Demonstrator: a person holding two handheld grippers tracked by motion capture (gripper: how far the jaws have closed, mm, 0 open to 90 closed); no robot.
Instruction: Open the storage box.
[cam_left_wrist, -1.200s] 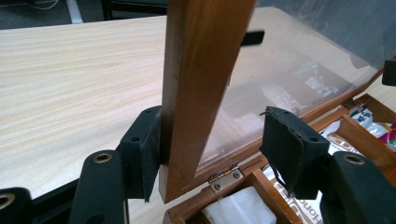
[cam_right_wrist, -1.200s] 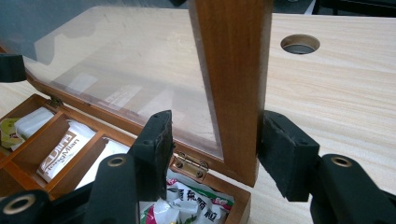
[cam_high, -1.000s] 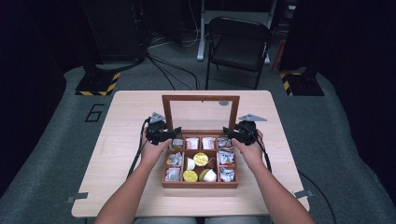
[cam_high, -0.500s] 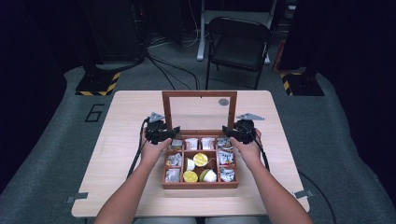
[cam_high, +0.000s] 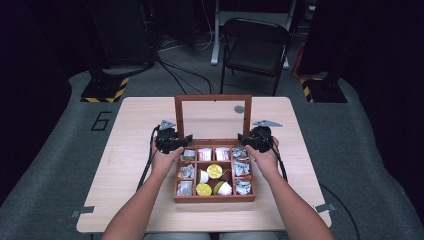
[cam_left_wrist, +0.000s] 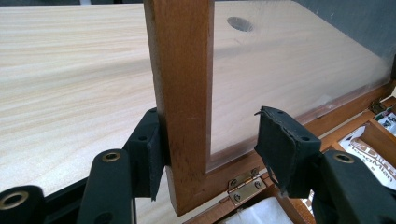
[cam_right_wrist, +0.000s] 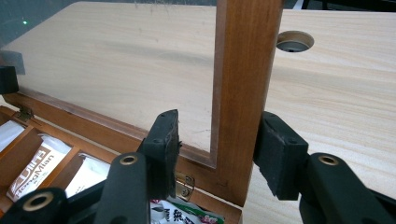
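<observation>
Left gripper (cam_left_wrist: 210, 154) and right gripper (cam_right_wrist: 217, 154) straddle the lid frame (cam_high: 213, 99), jaws wide (unclamped); lid could drop shut.

A box (cam_high: 214, 198) sits on the bench (cam_high: 125, 150) toward its near edge, midway between the left and right edges. Its lid (cam_high: 213, 100) stands up from the box's far side. The left claw (cam_high: 181, 141) straddles the lid's left upright, the right claw (cam_high: 243, 138) its right upright. Packets (cam_high: 204, 153) and cups (cam_high: 214, 171) lie in the box's compartments. A chair (cam_high: 254, 47) stands behind the bench.
</observation>
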